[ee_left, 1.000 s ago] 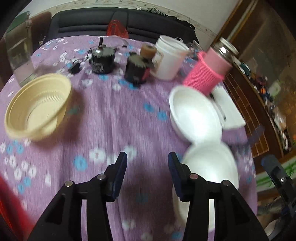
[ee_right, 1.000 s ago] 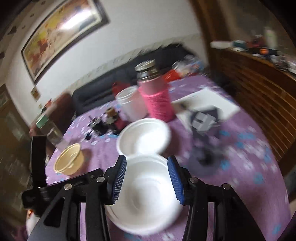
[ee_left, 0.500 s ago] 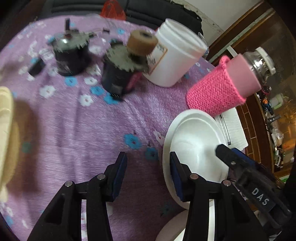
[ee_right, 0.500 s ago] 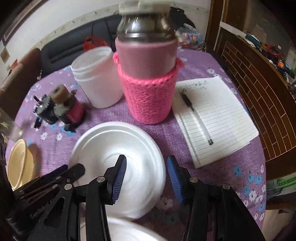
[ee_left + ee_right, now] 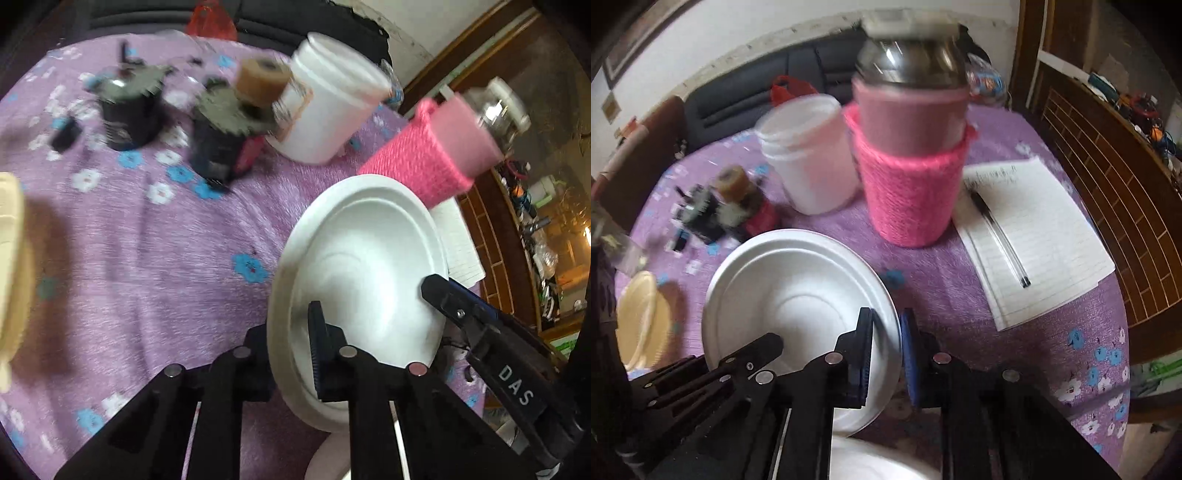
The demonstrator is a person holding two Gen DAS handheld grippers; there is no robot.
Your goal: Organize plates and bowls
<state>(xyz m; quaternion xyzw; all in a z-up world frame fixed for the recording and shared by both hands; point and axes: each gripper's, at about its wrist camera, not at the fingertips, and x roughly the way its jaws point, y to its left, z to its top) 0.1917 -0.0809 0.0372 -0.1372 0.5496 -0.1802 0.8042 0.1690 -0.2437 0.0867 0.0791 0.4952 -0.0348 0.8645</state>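
A white foam plate (image 5: 369,266) (image 5: 798,291) lies on the purple flowered cloth. My left gripper (image 5: 290,350) is closing its jaws, with the plate's left rim pinched between the pads. My right gripper (image 5: 886,354) is closing too, and its blue pads clamp the same plate's right rim. Each gripper shows in the other's view, at opposite sides of the plate. A second white plate (image 5: 879,461) (image 5: 332,454) peeks out below, close under the grippers. A pale yellow bowl (image 5: 642,321) (image 5: 7,266) stands to the left.
Just behind the plate stands a jar in a pink knitted sleeve (image 5: 912,192), with a white plastic tub (image 5: 809,162) beside it. Dark small gadgets (image 5: 221,140) sit further left. A lined notepad with a pen (image 5: 1030,240) lies at the right, near the table's edge.
Both grippers came forward and down onto the far white plate. Their jaws, wide apart before, have shut on its opposite rims.
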